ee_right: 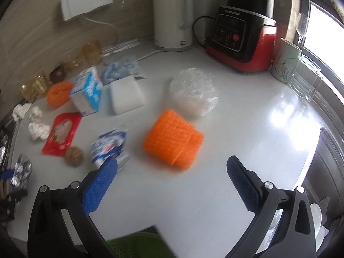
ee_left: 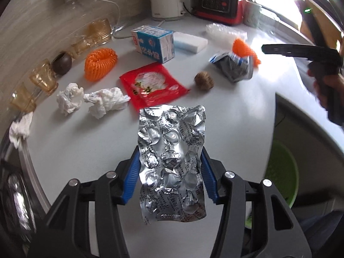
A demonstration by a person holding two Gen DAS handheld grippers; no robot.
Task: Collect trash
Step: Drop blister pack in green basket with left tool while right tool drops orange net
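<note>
Left hand-held gripper point(ee_left: 169, 172): jaws part closed, blue pads pressed on both long edges of an empty foil blister pack point(ee_left: 172, 161), which is held clear above the white worktop point(ee_left: 225, 116).

Right hand-held gripper point(ee_right: 172, 172): jaws wide apart, nothing between them, poised over the worktop just short of an orange foam net sleeve point(ee_right: 174, 142).

Green bin point(ee_left: 281, 172): below the worktop edge, to the right of the held pack in the left wrist view.

Remaining litter on the worktop: red sachet point(ee_left: 150, 83), two crumpled tissues point(ee_left: 94, 100), milk carton point(ee_left: 153, 43), crushed blue-and-white wrapper point(ee_right: 109, 147), clear plastic bag point(ee_right: 194, 90), second orange net sleeve point(ee_left: 100, 63).

Assessment: the step in hand appears to be carrying the blister pack to the bin. The foil is thin and held by its edges only, so it could buckle or slip; grip should be kept steady, the carry smooth, and release made only once directly over the bin opening. The right gripper should straddle the net sleeve squarely before closing.
</note>
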